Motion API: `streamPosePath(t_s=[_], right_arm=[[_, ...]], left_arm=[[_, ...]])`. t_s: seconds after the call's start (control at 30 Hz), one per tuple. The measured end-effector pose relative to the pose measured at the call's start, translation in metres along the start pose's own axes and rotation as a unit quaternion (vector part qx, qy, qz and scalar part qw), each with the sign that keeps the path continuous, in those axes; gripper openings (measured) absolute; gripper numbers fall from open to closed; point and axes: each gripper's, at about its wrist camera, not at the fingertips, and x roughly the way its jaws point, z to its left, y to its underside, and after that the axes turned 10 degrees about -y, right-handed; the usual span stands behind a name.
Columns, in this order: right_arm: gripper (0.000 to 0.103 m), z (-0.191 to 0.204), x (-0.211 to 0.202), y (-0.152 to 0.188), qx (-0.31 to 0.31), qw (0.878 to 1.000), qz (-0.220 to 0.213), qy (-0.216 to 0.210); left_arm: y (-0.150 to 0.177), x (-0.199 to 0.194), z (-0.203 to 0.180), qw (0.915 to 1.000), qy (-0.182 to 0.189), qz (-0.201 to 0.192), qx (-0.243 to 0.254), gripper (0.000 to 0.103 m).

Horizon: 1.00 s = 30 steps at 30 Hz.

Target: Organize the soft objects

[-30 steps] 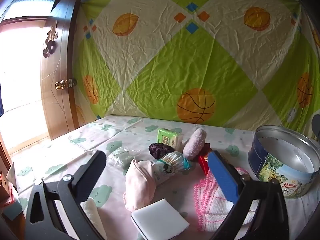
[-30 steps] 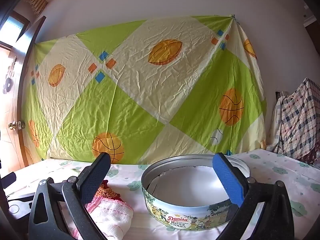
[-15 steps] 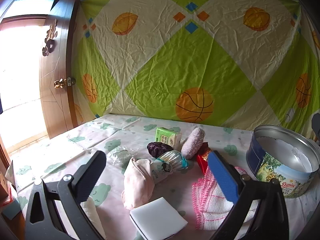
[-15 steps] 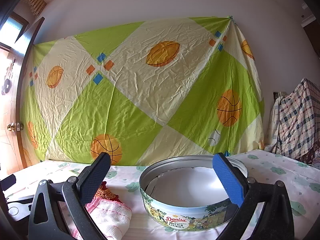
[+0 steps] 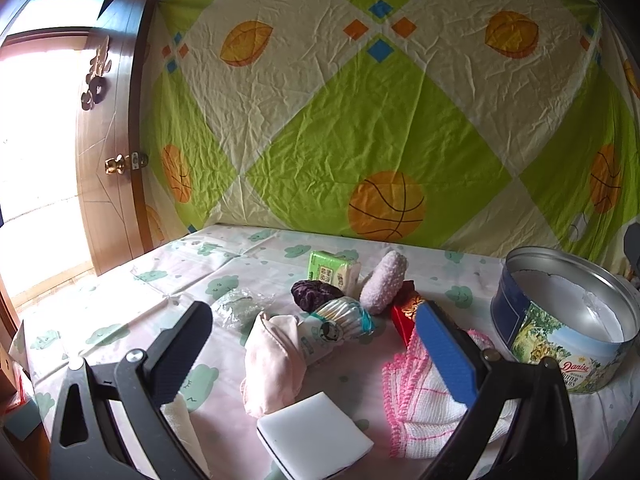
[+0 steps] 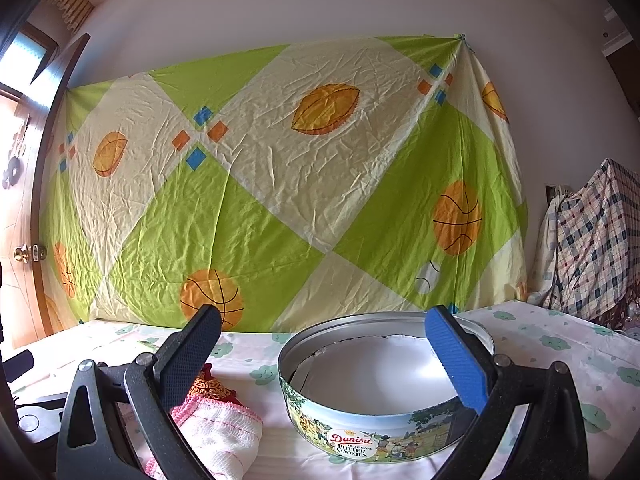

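Soft items lie in a heap on the bed: a pale pink pouch (image 5: 272, 364), a white sponge block (image 5: 314, 436), a pink-edged white cloth (image 5: 424, 404), a fuzzy pink roll (image 5: 384, 282), a dark purple scrunchie (image 5: 314, 294), a striped bundle (image 5: 344, 318), a green tissue pack (image 5: 330, 272) and a red pouch (image 5: 406, 312). An empty round cookie tin (image 5: 568, 320) stands to their right. My left gripper (image 5: 314, 344) hovers open above the pile. My right gripper (image 6: 320, 352) is open just in front of the tin (image 6: 384, 392), with the cloth (image 6: 216, 432) beside its left finger.
The bed sheet (image 5: 160, 280) has a cloud print. A patterned green sheet (image 5: 360, 120) hangs on the wall behind. A wooden door (image 5: 112, 168) stands at the left. Plaid fabric (image 6: 596, 240) is piled at the right edge. A clear plastic bag (image 5: 238, 308) lies left of the pile.
Both views have drifted slightly; the right gripper has tilted a little higher, so the tin sits lower in its view. Nothing has been grasped or moved.
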Motion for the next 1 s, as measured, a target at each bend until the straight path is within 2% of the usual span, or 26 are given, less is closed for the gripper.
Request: streamPosePath(t_s=[1.0], right_arm=[[0.103, -0.0009, 0.0002, 0.0035, 0.002, 1.0, 0.0, 0.006]], left_arm=[[0.002, 0.0006, 0.0012, 1.0, -0.001, 0.003, 0.001, 0.103]])
